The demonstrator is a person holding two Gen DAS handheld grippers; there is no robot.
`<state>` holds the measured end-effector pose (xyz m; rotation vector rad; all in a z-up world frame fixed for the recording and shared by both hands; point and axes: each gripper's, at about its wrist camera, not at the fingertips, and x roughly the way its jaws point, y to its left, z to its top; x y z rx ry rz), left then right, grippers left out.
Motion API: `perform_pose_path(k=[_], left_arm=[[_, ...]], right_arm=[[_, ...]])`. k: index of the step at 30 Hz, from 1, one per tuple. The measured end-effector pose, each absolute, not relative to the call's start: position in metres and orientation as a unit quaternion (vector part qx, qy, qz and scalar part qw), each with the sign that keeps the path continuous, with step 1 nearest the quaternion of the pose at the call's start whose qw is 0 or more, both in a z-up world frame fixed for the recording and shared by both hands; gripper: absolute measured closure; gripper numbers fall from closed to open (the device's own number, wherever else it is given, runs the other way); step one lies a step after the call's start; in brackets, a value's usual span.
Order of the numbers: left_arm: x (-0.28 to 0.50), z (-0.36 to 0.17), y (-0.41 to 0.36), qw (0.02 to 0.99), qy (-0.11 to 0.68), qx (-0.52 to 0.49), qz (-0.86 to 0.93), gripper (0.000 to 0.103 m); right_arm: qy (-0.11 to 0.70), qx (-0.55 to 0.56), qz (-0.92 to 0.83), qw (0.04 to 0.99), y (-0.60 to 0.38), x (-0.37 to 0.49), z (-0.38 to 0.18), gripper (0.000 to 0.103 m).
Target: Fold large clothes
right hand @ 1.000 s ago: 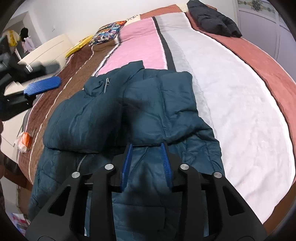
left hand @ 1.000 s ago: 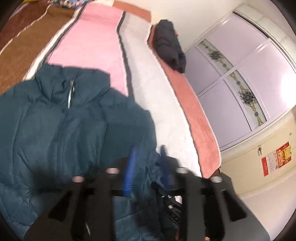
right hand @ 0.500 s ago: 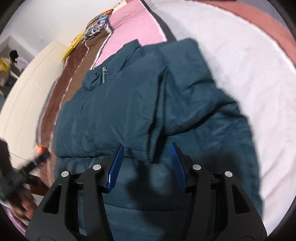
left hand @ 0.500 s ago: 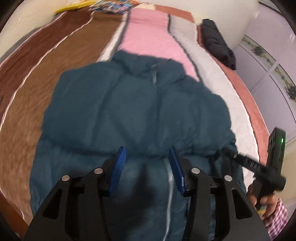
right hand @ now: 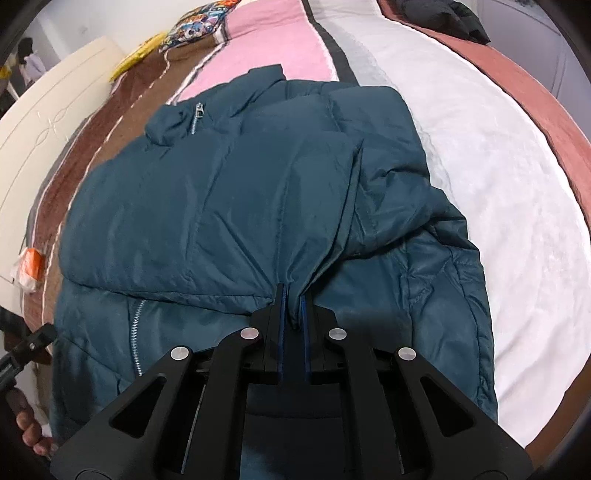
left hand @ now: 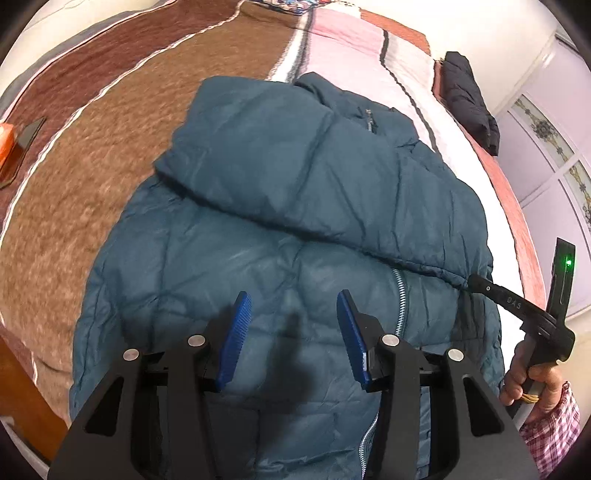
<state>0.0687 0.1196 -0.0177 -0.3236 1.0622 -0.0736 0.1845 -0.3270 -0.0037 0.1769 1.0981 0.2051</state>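
With the teal jacket (right hand: 229,206) spread across the striped bed (right hand: 480,158) near its foot edge, the right gripper (right hand: 292,295) tilts steeply down, its jaws closing on the folded sleeve's cuff, while the left gripper (left hand: 293,332) hovers released over the jacket's zipped front, nothing between its 2 pads (left hand: 236,336).

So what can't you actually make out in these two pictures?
- Left wrist view: the teal jacket's lower hem, hidden behind the left gripper's black body.
- Left wrist view: the orange thing at the left edge, cut off by the fisheye rim.
- Right wrist view: how much cloth the closing right gripper pinches; its pads cover the fold.
- Right wrist view: the black garment, cut by the top edge.
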Motion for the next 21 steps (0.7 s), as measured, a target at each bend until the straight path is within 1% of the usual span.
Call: perform_pose_path(k=[2, 5, 11, 21], left_arm=[[0.065, -0.016, 0.120, 0.850, 0.502, -0.152, -0.034, 0.056], [0.060, -0.012, 0.119, 0.853, 0.498, -0.150, -0.033, 0.055], [0.051, -0.009, 0.116, 0.855, 0.497, -0.145, -0.032, 0.055], [0.033, 0.001, 0.108, 0.861, 0.490, -0.134, -0.038, 0.055]], right_arm=[[0.518, 0.080, 0.099, 0.846, -0.325, 0.184, -0.002, 0.092], [0.505, 0.069, 0.093, 0.855, -0.324, 0.181, 0.005, 0.080], [0.486, 0.050, 0.085, 0.868, -0.326, 0.169, 0.017, 0.074], [0.462, 0.017, 0.073, 0.884, -0.324, 0.146, 0.037, 0.073]])
